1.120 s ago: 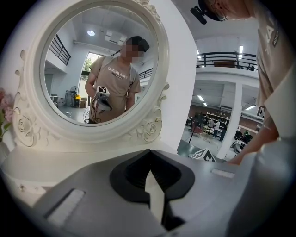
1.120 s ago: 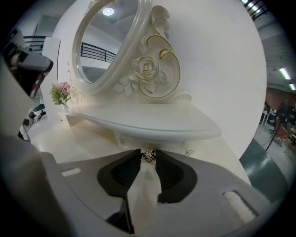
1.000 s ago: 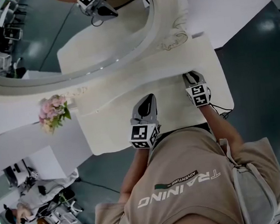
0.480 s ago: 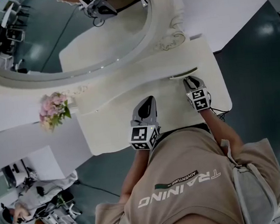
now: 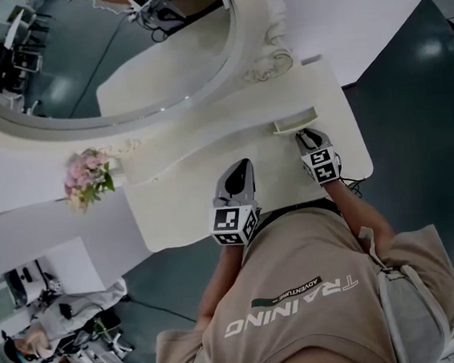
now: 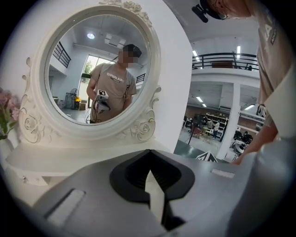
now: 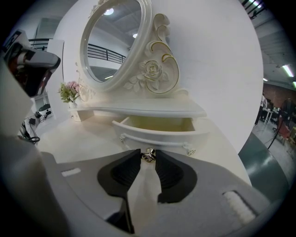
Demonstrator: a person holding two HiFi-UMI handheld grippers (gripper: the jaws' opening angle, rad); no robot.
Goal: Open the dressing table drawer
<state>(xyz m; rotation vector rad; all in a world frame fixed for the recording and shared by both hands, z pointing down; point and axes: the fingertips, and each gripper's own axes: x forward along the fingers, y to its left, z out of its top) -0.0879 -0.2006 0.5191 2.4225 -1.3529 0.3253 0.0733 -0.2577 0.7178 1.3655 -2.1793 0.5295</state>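
The white dressing table's small drawer (image 5: 295,120) stands partly pulled out from under the shelf, and its pale empty inside (image 7: 159,123) shows in the right gripper view. My right gripper (image 5: 307,134) is shut on the drawer's small metal knob (image 7: 148,155), which is pinched between the two dark pads at the fingertips (image 7: 148,156). My left gripper (image 5: 241,165) hovers over the tabletop (image 5: 181,206) near its front edge. Its jaws (image 6: 149,152) are shut with nothing between them.
A large oval mirror (image 5: 101,61) in a carved white frame rises behind the shelf. A pink flower bouquet (image 5: 87,177) stands at the shelf's left end. The person's torso is close against the table's front edge. Dark floor lies to the right.
The drawer has slid out from under the shelf as my right gripper drew back toward the person with the knob. The left gripper has barely shifted.
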